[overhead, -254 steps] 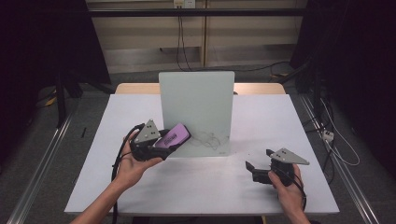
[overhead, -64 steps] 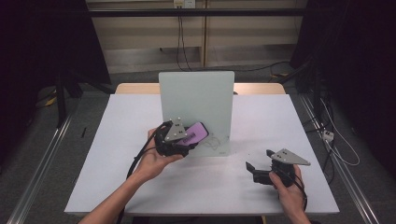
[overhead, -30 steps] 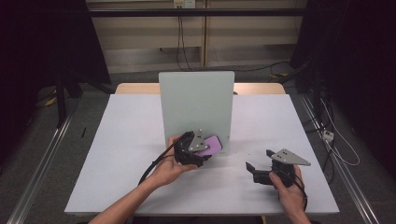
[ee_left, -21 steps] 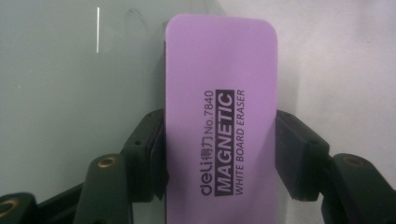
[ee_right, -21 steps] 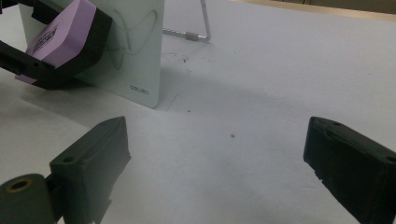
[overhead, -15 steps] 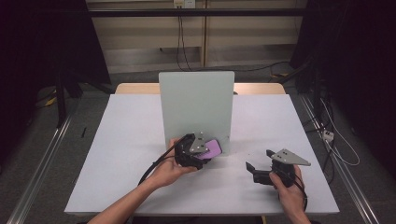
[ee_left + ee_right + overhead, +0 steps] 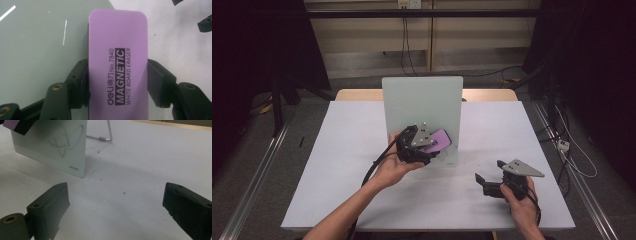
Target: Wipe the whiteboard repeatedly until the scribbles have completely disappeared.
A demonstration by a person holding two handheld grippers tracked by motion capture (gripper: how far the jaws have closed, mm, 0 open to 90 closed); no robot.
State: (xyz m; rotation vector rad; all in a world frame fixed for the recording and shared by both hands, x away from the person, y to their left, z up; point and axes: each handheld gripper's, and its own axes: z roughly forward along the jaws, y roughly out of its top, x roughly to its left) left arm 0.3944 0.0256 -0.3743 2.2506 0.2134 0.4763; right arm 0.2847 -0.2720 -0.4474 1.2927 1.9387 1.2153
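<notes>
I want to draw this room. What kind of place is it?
Probably a lab or test room. A white table stands among dark curtains, cables run along the floor, and a person holds a left gripper clamping a purple eraser.

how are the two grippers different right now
The left gripper is shut on the purple eraser; the right gripper is open and holds nothing. The left gripper is raised against the standing whiteboard; the right gripper sits low over the table, apart from the board. Both have two black jaws, a grey plate on top, and a hand holding them.
</notes>
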